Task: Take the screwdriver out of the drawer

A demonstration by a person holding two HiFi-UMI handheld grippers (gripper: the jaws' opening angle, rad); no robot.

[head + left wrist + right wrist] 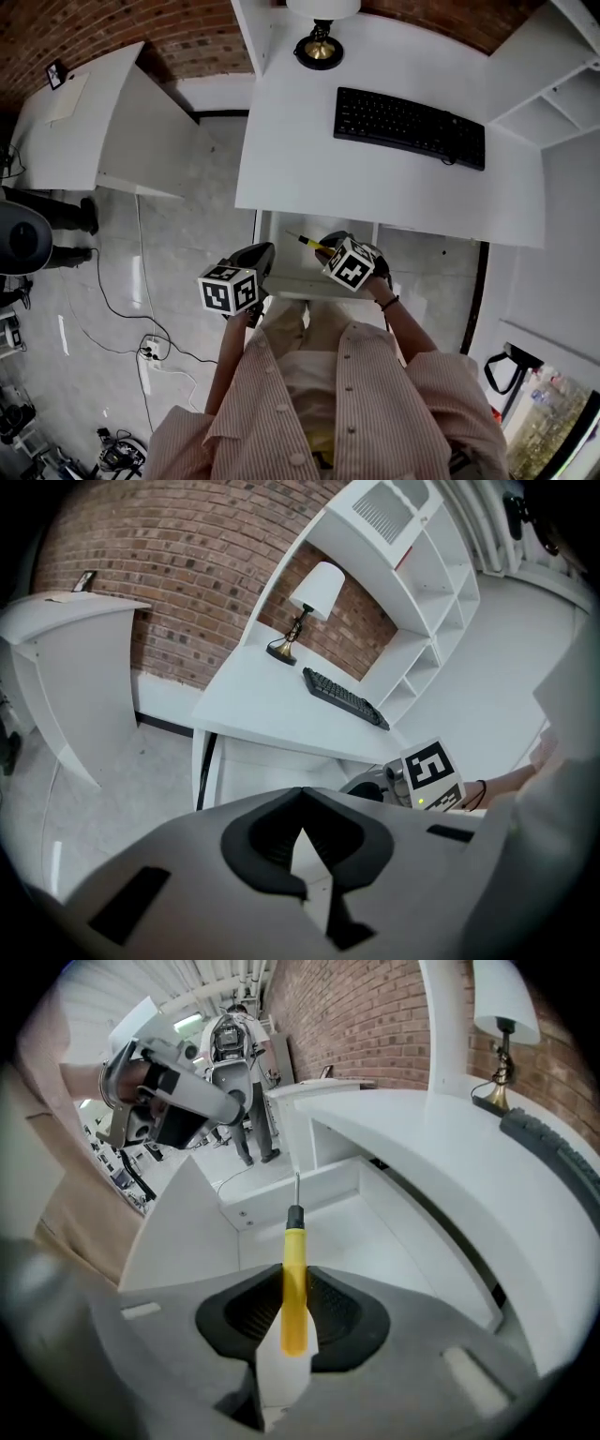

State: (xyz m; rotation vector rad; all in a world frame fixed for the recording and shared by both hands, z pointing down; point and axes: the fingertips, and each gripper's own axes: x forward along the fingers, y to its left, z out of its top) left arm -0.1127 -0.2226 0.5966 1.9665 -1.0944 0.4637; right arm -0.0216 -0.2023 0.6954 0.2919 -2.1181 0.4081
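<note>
The right gripper [326,247] has its fingers [239,1312] clamped on the yellow handle of the screwdriver [294,1269]. About half the handle sticks out past the fingertips, along with the black collar and the thin metal shaft. In the head view the tool hangs over the open drawer [292,272], its shaft pointing toward 10 o'clock. In the right gripper view it points to 12 o'clock, with the drawer's white floor and walls behind it (no other contents show there).

The left gripper [300,803] sits at 8 o'clock of the right one, at the drawer's left edge. Its fingers [267,841] are together at the tips with nothing between them.

The drawer stands pulled out from under the front edge of the white worktop [300,141]. On the worktop a black keyboard [409,127] lies at 1 o'clock of the drawer. A lamp [320,47] with a dark, brass-toned base stands at 12 o'clock, near the brick wall.
</note>
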